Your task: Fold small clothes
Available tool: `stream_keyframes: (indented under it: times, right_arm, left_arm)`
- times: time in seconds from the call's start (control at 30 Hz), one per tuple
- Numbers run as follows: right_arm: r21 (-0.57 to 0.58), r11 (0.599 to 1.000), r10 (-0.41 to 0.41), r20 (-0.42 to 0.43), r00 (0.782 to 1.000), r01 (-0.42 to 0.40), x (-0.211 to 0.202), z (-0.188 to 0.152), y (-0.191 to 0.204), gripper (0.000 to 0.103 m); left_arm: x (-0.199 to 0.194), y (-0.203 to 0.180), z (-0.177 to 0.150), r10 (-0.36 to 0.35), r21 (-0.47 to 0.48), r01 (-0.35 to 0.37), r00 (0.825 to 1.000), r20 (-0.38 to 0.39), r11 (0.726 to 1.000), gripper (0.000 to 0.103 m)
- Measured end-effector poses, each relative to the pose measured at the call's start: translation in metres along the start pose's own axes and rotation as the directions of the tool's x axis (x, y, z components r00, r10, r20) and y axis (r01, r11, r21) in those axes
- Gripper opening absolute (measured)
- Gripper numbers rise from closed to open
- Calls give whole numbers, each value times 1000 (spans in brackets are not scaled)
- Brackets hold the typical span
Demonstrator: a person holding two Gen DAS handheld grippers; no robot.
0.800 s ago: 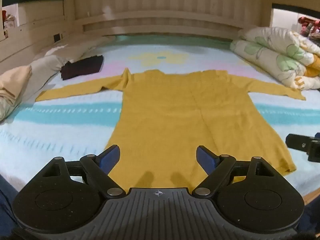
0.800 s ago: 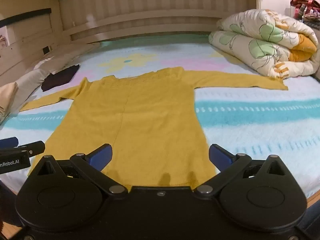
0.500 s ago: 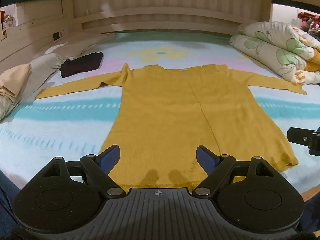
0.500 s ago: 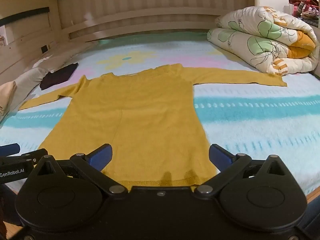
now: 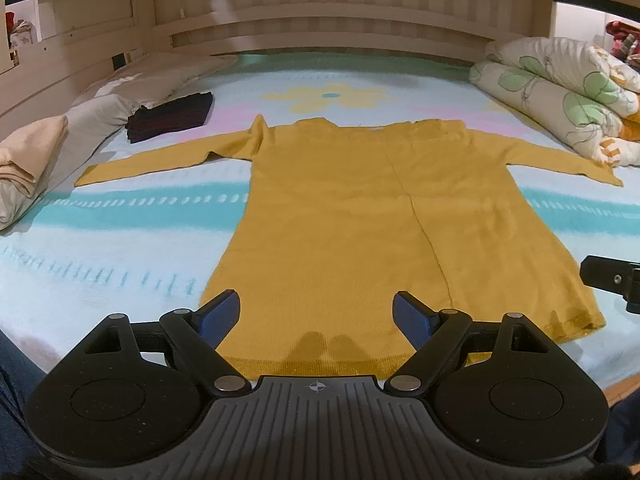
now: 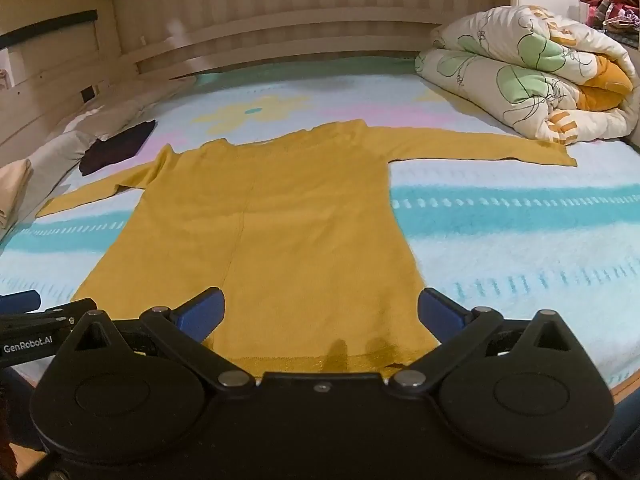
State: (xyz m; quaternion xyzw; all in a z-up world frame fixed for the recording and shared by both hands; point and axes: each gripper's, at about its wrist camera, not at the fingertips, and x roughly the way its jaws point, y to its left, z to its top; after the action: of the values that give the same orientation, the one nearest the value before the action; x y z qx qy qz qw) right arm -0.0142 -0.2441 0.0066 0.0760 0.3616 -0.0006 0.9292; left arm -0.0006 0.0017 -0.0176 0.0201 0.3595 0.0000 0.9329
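Left wrist view: the left tongs point(image 5: 317, 312) hang spread and empty over the near hem of the yellow sweater point(image 5: 360, 216), which lies flat on the bed point(image 5: 120, 240), sleeves out. Best to pinch a hem corner squarely.

Right wrist view: the right tongs point(image 6: 320, 312) are spread wide, holding nothing. The hem edge is hidden below them.
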Motion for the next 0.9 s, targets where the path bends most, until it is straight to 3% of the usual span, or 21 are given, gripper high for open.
stream_keyframes:
  times: [0.9]
  right_arm:
    - [10,1000,13,-49,999,-12,7,0,0,102]
  left_arm:
    - [6,-7,-1,-2,-2,2,999,-40,1000,83]
